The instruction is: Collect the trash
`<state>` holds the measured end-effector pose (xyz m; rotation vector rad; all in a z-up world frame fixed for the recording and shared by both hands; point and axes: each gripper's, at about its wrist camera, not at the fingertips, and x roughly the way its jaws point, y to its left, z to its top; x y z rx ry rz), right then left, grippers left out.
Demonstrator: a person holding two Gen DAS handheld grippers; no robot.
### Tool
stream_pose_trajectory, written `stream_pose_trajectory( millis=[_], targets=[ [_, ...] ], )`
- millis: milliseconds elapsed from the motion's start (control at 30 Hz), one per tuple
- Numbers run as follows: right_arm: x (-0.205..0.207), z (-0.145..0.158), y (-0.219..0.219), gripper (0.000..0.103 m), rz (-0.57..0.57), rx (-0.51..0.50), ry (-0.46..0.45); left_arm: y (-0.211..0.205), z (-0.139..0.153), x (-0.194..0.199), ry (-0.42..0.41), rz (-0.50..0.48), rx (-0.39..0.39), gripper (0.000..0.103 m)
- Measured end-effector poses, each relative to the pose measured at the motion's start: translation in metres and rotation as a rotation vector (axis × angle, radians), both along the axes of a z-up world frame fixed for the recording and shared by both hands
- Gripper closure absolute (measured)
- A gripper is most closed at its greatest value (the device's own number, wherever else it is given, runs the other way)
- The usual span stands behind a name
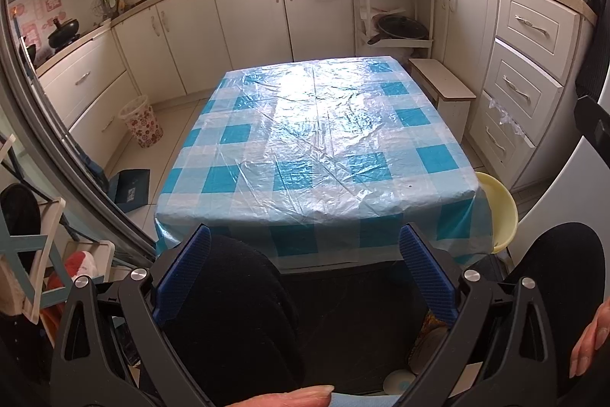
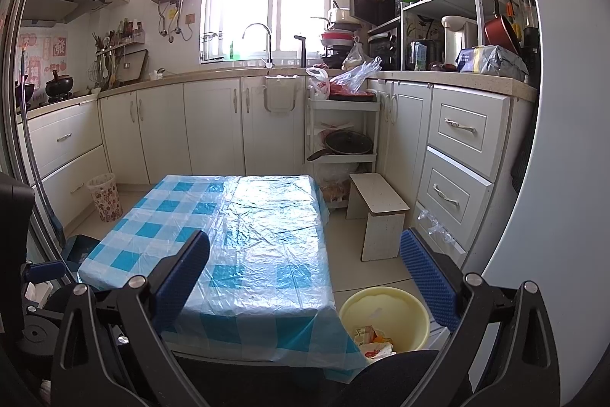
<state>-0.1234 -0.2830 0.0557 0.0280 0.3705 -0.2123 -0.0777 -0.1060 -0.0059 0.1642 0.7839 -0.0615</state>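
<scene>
A low table (image 1: pixel 316 136) with a blue and white checked cloth under clear plastic stands ahead in both views (image 2: pixel 244 239). A pale yellow bin (image 2: pixel 385 315) sits on the floor at the table's near right corner, with crumpled wrappers (image 2: pixel 371 342) inside; its rim shows in the left wrist view (image 1: pixel 499 212). My left gripper (image 1: pixel 305 269) is open and empty, held low over the person's dark-clothed knee before the table's near edge. My right gripper (image 2: pixel 305 277) is open and empty, above the table's near right part.
A small white stool (image 2: pixel 377 212) stands right of the table. A patterned wastebasket (image 2: pixel 103 196) sits by the left cabinets, with a blue dustpan (image 1: pixel 129 185) nearer. Cabinets and counters ring the room. A rack (image 2: pixel 343 124) holds a pan.
</scene>
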Motion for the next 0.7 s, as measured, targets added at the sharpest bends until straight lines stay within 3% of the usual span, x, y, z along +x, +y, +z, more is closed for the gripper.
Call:
stream_pose_trajectory(
  millis=[267,467,700],
  targets=[
    [0.002,-0.005,0.001,0.007,0.008,0.000,0.006,0.007,0.004,-0.003,-0.042,0.039,-0.026,0.008],
    [0.016,-0.003,-0.001,0.007,0.029,0.002,0.007,0.008,0.001,0.006,-0.021,0.020,-0.011,0.008],
    [0.104,-0.015,0.006,0.007,0.096,-0.017,0.092,0.032,-0.002,0.034,0.007,0.051,-0.030,0.008]
  ],
)
